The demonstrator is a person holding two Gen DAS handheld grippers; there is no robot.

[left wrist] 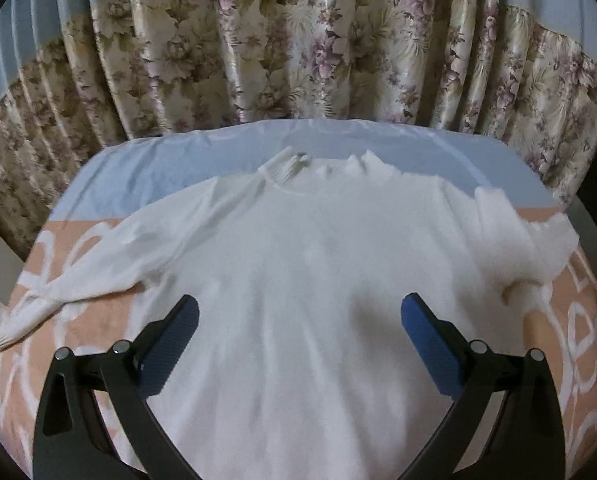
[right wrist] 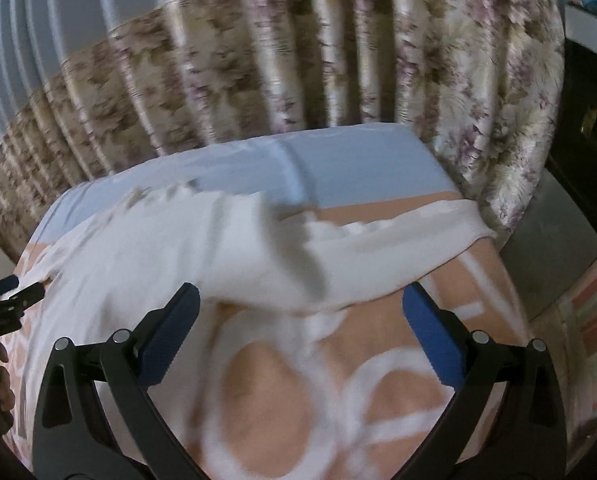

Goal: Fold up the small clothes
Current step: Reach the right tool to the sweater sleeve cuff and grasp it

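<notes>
In the left wrist view, a white long-sleeved top point(left wrist: 298, 264) lies spread flat, front up, on a bench covered by a peach and white patterned cloth point(left wrist: 78, 320), with a pale blue sheet point(left wrist: 158, 164) under the collar end. Its collar point(left wrist: 286, 168) points away toward a flowered curtain point(left wrist: 298, 40). One sleeve point(left wrist: 78, 284) stretches out flat to the left, while the other is bunched up at the right. The left gripper point(left wrist: 298, 316) hangs just above the lower body of the top, jaws spread wide and holding nothing, likely placed there to judge where to take hold for a first fold

In the right wrist view, which is blurred, the right gripper point(right wrist: 298, 308) hovers over the patterned cloth point(right wrist: 282, 392) beside the top point(right wrist: 158, 252), jaws also wide apart and empty. The right sleeve point(right wrist: 398, 248) lies across just ahead of the blue pads point(right wrist: 430, 340), so this gripper seems lined up to grasp it and bring it inward. The left gripper point(right wrist: 6, 296) shows at the far left edge, over the garment
</notes>
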